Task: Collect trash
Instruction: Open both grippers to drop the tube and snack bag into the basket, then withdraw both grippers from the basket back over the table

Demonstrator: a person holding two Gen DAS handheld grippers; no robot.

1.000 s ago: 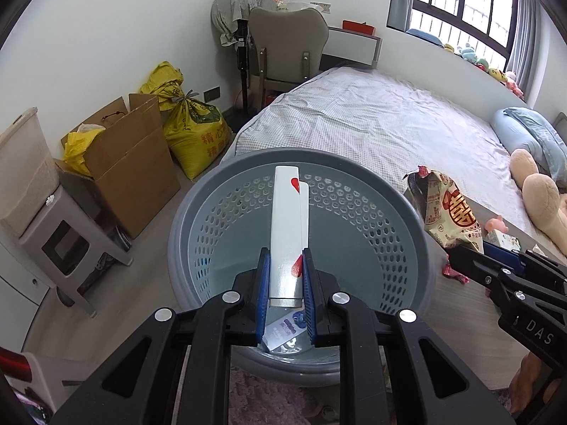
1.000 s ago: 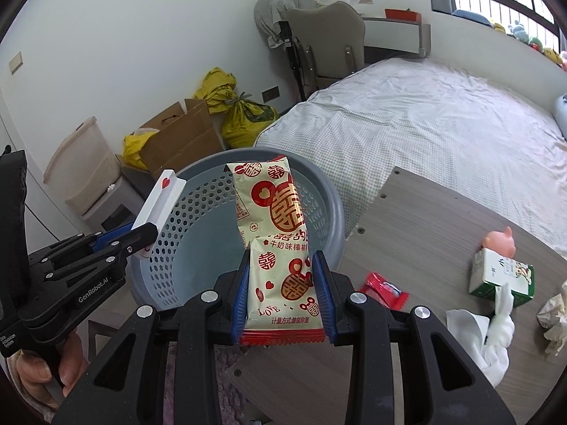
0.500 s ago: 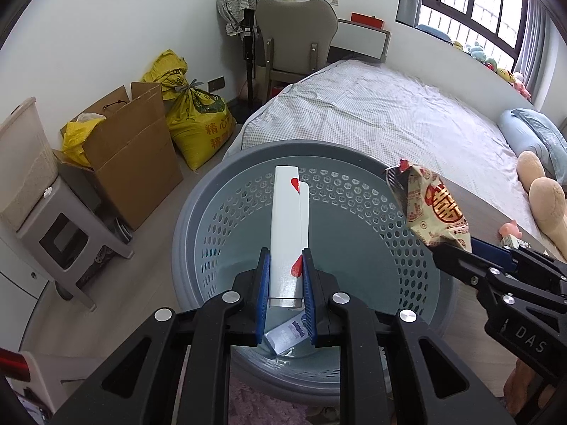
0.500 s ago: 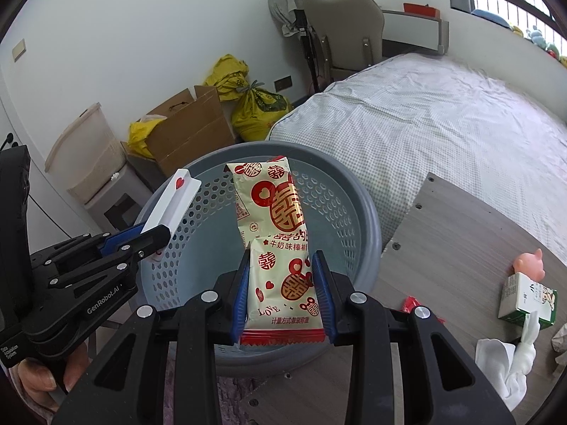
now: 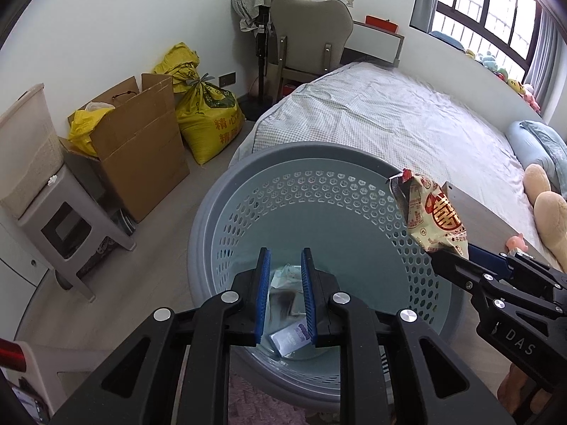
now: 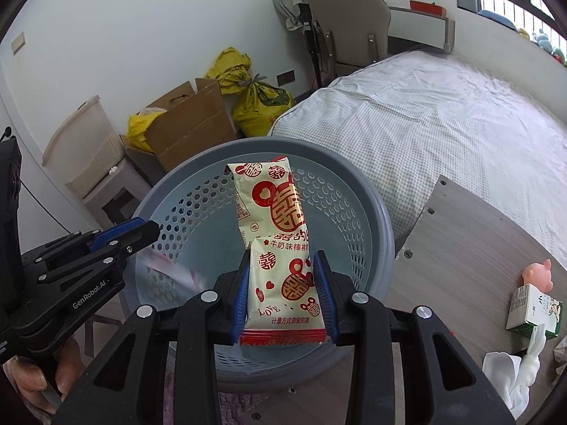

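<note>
A cream snack wrapper with red print is clamped between the blue pads of the right gripper above the round grey perforated plastic basket. The left gripper is parted and empty over the basket, in which discarded wrappers are seen.

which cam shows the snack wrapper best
The right wrist view: the snack wrapper faces the lens full length, print readable, clamped in the right gripper above the basket. The left wrist view shows it small, edge-on and crumpled.
</note>
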